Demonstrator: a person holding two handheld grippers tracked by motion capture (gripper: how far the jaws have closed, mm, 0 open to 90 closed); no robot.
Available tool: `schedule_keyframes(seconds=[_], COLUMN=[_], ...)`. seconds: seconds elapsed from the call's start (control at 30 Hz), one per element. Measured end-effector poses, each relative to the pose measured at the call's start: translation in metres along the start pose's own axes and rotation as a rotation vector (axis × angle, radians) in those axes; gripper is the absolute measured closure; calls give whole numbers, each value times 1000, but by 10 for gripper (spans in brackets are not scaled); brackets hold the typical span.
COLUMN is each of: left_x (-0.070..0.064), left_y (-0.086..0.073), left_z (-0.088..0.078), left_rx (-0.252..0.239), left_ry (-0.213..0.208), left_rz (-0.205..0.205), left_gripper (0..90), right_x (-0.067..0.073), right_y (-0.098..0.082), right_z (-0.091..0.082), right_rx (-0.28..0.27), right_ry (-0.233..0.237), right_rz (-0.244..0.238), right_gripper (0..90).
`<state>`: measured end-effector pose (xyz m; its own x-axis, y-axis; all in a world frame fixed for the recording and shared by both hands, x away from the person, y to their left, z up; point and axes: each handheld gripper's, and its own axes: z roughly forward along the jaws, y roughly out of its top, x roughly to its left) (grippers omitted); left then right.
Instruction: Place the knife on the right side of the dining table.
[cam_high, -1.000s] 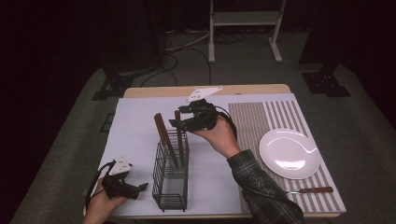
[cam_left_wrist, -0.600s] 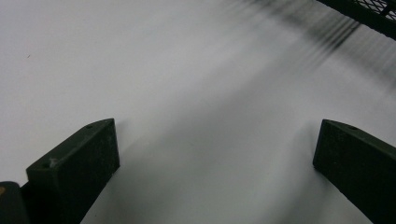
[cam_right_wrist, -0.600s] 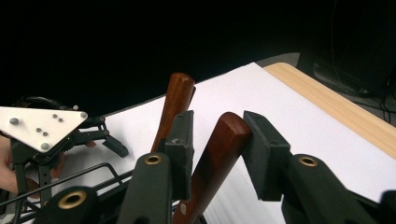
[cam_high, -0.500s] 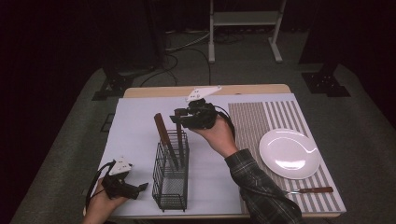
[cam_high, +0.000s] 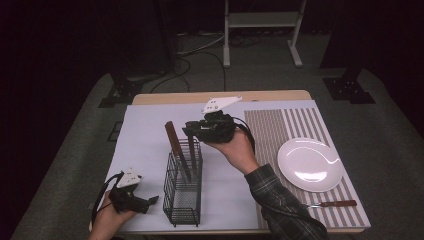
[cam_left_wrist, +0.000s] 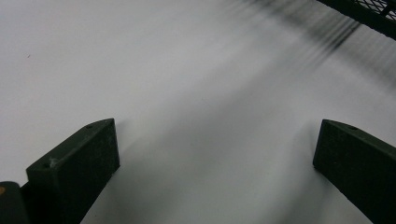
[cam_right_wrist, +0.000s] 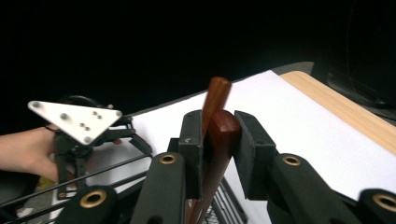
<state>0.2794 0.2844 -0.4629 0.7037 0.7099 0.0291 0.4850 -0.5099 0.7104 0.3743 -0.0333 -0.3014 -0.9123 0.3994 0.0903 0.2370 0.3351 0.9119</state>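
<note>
Wooden handles between right gripper's jaws.

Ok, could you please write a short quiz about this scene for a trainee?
1. True or false: the left gripper holds a fork.
2. What lies on the striped mat near the white plate? A) a cup B) a wooden-handled utensil C) a sponge
3. Fill in: the right gripper has its fingers shut on a wooden ____ above the wire basket.
Key: 1 false, it is open and empty; 2 B; 3 handle.
</note>
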Motion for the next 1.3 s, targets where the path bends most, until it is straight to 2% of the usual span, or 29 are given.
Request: schedule_keyframes(seconds=[0.43,0.63,0.7,1.3], left_x=[0,0,0,0], left_y=[0,0,0,0], left_z=[0,0,0,0], left_rx=[-1,-2,0,1], left_ry=[0,1,0,0], left_rz=[0,0,0,1], left_gripper=[0,0,0,0], right_x=[3,7,9,11], right_y=[-3,-1,2,28], right_z=[-5,-5,-7,-31], right_rx=[-32,-32,-40,-105], right_ry=[93,98,84,49], right_rz=[53,35,21,-11], right_gripper=[795,800,800,800])
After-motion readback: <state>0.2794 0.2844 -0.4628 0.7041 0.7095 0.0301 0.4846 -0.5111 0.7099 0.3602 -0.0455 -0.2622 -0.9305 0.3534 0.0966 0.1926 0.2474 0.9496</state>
